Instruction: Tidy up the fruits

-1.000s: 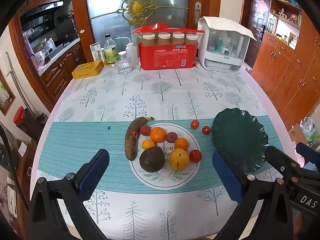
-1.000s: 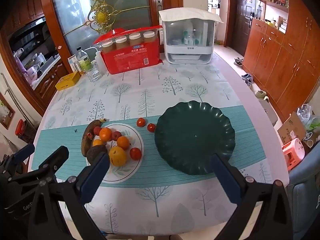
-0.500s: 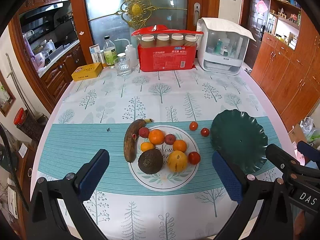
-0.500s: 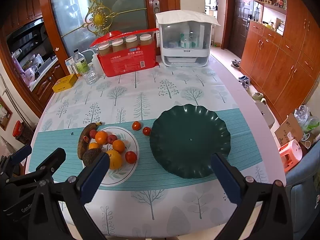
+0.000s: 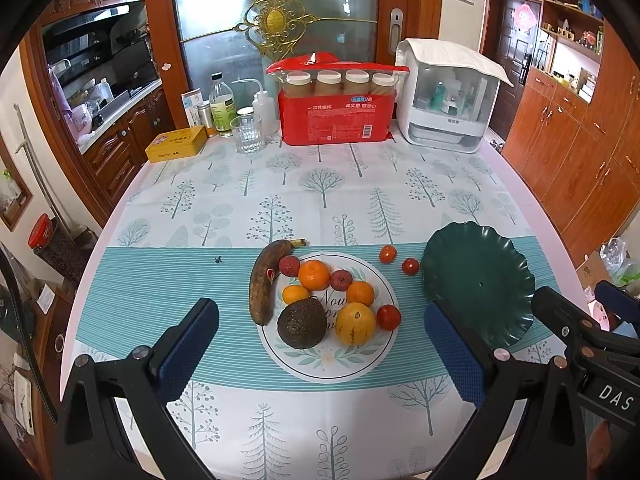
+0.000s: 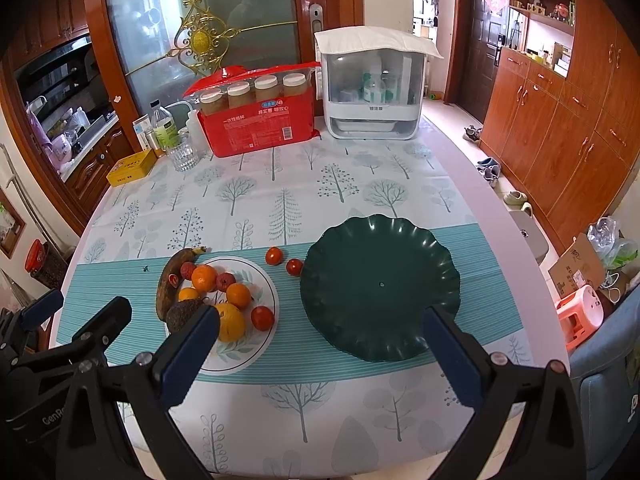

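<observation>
Left wrist view: browned banana (image 5: 262,280) beside fruit-heaped white plate (image 5: 304,364), both claws (image 5: 322,346) (image 6: 320,356) spread, empty.

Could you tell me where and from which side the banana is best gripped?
Grip the banana across its middle, coming from above with the left gripper. It lies flat and lengthwise along the white plate's left edge, so one finger probably goes on its free left side, the other between it and the neighbouring fruit.

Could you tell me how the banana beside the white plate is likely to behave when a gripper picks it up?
The banana is mostly brown, so probably soft and easily bruised. Long and curved, it may tilt if gripped near one end. It should not roll far.
</observation>
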A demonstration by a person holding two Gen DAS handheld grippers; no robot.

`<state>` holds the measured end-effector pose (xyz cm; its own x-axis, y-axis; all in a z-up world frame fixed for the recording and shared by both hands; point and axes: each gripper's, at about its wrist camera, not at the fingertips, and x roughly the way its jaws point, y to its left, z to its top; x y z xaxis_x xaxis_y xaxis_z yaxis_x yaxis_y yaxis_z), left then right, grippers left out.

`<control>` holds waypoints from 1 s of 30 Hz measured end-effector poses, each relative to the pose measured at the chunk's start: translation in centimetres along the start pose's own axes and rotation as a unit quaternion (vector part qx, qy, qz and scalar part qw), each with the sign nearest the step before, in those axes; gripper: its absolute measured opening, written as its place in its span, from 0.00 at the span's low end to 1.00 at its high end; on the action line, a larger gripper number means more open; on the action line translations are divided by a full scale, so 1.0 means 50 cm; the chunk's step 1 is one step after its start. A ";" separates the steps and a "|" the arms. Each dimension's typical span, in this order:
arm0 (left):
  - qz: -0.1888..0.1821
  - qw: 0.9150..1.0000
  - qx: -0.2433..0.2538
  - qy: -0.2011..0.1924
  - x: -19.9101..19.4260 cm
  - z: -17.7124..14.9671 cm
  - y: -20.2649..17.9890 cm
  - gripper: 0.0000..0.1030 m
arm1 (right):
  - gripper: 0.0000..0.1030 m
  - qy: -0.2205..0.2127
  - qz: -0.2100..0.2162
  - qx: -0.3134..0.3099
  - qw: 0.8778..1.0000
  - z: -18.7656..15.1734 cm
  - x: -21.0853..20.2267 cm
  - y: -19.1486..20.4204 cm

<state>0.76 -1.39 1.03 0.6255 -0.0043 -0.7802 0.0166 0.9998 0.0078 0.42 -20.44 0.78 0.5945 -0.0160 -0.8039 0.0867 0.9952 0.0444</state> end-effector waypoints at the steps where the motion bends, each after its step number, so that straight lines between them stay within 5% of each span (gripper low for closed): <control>1: 0.000 1.000 0.000 0.000 -0.001 0.003 -0.003 0.99 | 0.99 -0.001 -0.001 0.000 1.000 0.000 0.000 0.000; 30: -0.008 1.000 -0.001 -0.013 -0.016 0.023 0.073 0.99 | 0.98 -0.012 -0.007 -0.001 1.000 0.015 -0.016 0.067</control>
<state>1.22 2.25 2.38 0.6446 -0.0212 -0.7643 0.0260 0.9996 -0.0057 0.83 -17.15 1.99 0.6130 -0.0313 -0.7894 0.0928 0.9952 0.0326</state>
